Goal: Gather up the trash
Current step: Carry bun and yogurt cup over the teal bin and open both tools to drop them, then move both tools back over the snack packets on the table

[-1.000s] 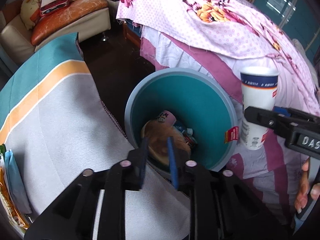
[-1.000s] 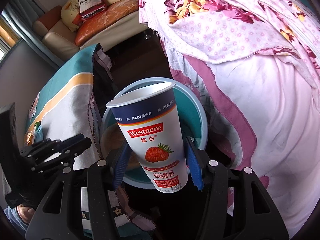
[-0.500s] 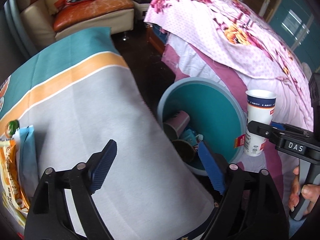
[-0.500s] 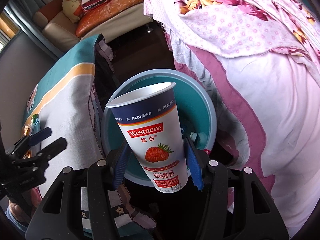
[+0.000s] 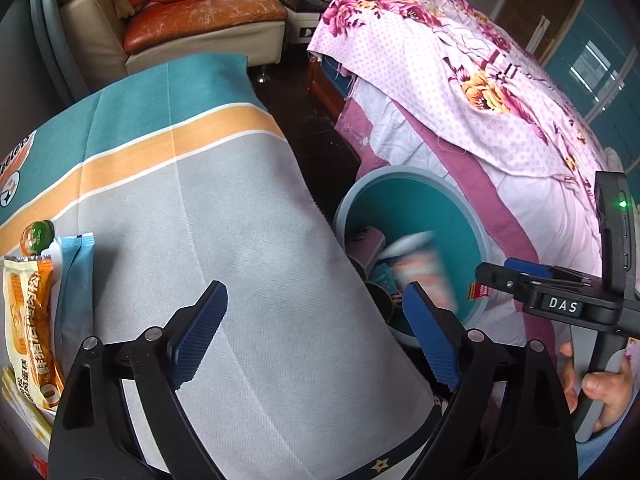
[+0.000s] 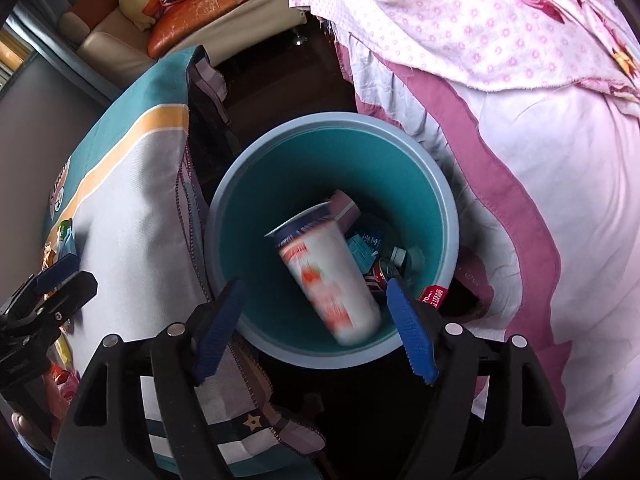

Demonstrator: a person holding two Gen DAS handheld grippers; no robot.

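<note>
The white strawberry yogurt cup (image 6: 326, 276) is blurred, tilted, falling inside the teal bin (image 6: 448, 208) onto other trash. It also shows blurred in the left wrist view (image 5: 424, 272), inside the bin (image 5: 452, 200). My right gripper (image 6: 312, 328) is open and empty just above the bin's near rim. My left gripper (image 5: 316, 328) is open and empty over the grey table cloth (image 5: 224, 232). Snack wrappers (image 5: 28, 320) and a blue packet (image 5: 76, 280) lie at the cloth's left edge.
A bed with pink floral covers (image 5: 460, 92) stands right of the bin. A sofa with an orange cushion (image 5: 192, 28) is at the back. Dark floor (image 5: 316, 136) lies between table and bed. A pink cup (image 6: 344, 212) and a bottle (image 6: 394, 258) lie in the bin.
My right gripper opened and let go of the yogurt cup, which drops into the bin. My left gripper opened wide and moved left, back over the table cloth.
</note>
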